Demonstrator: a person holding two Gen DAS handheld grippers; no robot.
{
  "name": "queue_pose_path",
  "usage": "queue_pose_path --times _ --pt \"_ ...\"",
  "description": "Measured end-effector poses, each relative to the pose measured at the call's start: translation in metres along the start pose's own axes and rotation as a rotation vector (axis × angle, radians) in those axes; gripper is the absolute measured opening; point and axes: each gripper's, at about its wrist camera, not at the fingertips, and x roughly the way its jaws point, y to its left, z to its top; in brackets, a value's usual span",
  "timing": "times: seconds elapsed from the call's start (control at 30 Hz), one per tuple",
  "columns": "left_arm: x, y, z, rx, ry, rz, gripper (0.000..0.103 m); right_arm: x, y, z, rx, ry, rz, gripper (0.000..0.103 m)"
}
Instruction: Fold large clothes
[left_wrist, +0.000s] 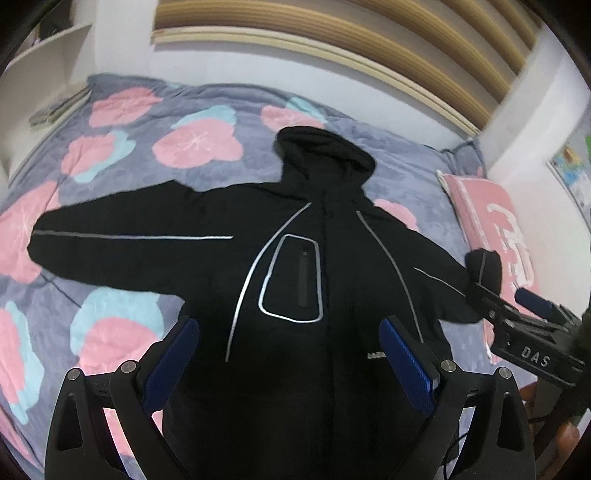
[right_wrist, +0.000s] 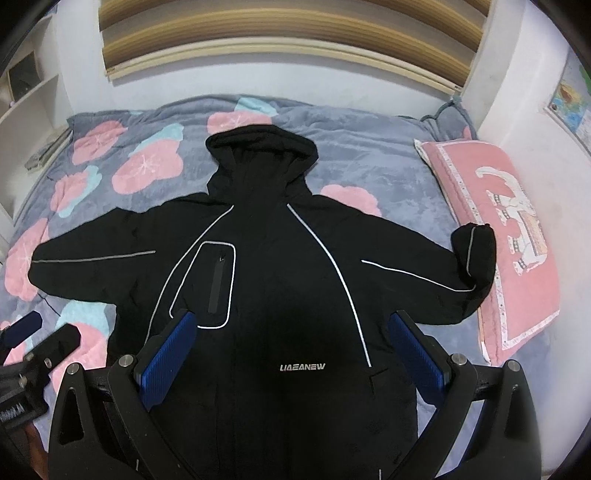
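A black hooded jacket (left_wrist: 303, 258) with silver piping lies flat and face up on the bed, hood toward the wall, both sleeves spread out. It also shows in the right wrist view (right_wrist: 280, 280). My left gripper (left_wrist: 290, 328) is open and empty above the jacket's lower front. My right gripper (right_wrist: 291, 325) is open and empty above the jacket's lower middle. The right gripper shows in the left wrist view (left_wrist: 517, 302) near the right sleeve cuff (left_wrist: 484, 269). The left gripper shows in the right wrist view (right_wrist: 40, 339) at the lower left.
The bed carries a grey blanket (right_wrist: 369, 162) with pink and blue flowers. A pink pillow (right_wrist: 506, 240) lies at the right, touching the right cuff. White shelves (right_wrist: 26, 92) stand at the left. A wall with wooden slats (right_wrist: 288, 40) is behind the bed.
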Motion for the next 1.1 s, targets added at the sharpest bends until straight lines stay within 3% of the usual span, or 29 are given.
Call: queue_pose_path --times 0.2,0.37,0.53,0.63,0.73,0.83,1.03,1.07,1.1 --pt "0.029 0.056 0.005 -0.137 0.005 0.058 0.098 0.039 0.019 0.0 -0.045 0.089 0.032 0.103" --pt "0.036 0.136 0.015 -0.289 -0.114 0.182 0.098 0.063 0.042 0.003 -0.119 0.126 0.041 0.103" --pt "0.032 0.26 0.015 -0.494 -0.274 0.34 0.098 0.086 0.068 0.004 -0.203 0.16 0.043 0.103" --pt "0.032 0.342 0.007 -0.645 -0.324 0.34 0.098 0.099 0.086 0.001 -0.25 0.185 0.042 0.103" --pt "0.045 0.405 0.007 -0.727 -0.327 0.28 0.098 0.107 0.1 -0.004 -0.293 0.207 0.042 0.103" --pt "0.072 0.445 0.011 -0.791 -0.282 0.23 0.098 0.116 0.118 -0.011 -0.346 0.232 0.045 0.103" --pt "0.116 0.49 0.019 -0.845 -0.234 0.269 0.098 0.123 0.14 -0.023 -0.446 0.248 0.034 0.103" --pt "0.12 0.493 0.02 -0.854 -0.24 0.259 0.094 0.124 0.141 -0.024 -0.454 0.249 0.032 0.103" --pt "0.124 0.496 0.023 -0.857 -0.245 0.249 0.071 0.125 0.142 -0.025 -0.462 0.251 0.027 0.103"
